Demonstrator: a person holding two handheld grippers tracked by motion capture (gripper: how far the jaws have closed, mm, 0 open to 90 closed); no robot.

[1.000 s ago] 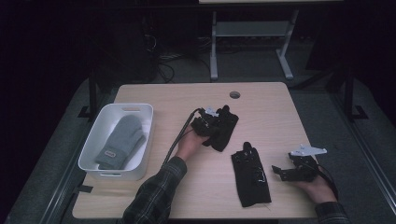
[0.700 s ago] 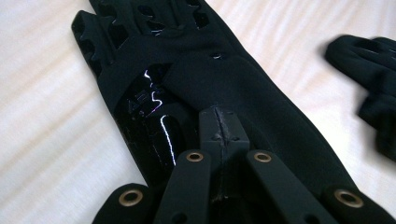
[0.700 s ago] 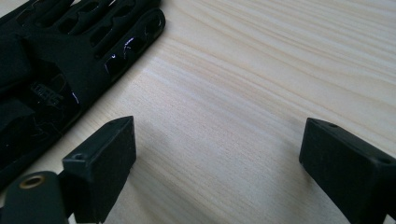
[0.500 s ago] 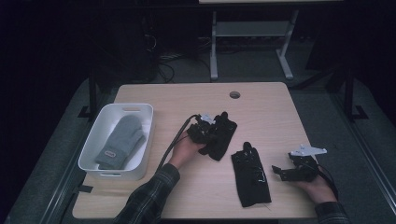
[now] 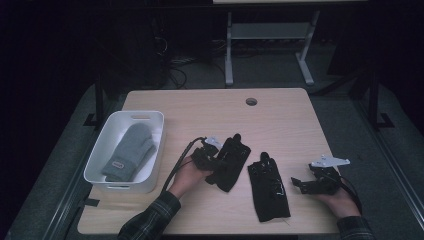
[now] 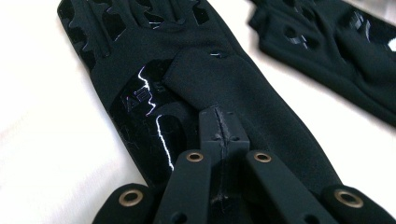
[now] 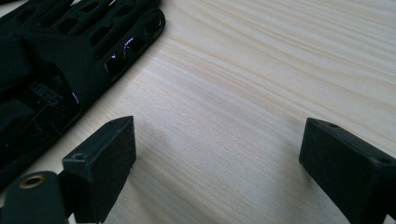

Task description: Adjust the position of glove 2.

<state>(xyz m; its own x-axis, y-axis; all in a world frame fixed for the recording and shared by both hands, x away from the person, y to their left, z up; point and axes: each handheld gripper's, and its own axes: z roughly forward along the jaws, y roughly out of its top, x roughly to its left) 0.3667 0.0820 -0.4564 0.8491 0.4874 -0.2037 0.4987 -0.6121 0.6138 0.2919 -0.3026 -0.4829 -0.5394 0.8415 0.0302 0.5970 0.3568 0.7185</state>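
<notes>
Left tongs (image 5: 216,159) clamped on the cuff of a black glove (image 5: 230,162), pads pinched tight together over a fold of the cloth in the left gripper view (image 6: 219,133). Glove lying flat on the counter (image 5: 280,117), fingers pointing away, just beside a second black glove (image 5: 269,187) and apart from it. White bin (image 5: 152,150) to the left, a grey mitten (image 5: 127,152) already inside.

Likely step: carrying the pinched glove across to the bin. Best done by lifting first rather than dragging, so the fingers clear the counter and do not catch the neighbouring glove. Worth keeping the pinch firm, since only a thin fold is held and smooth cloth may slip. Then over the bin's rim before letting go.

Right tongs (image 5: 306,184) spread wide, nothing between them (image 7: 215,154), resting by the second glove (image 7: 60,70).
</notes>
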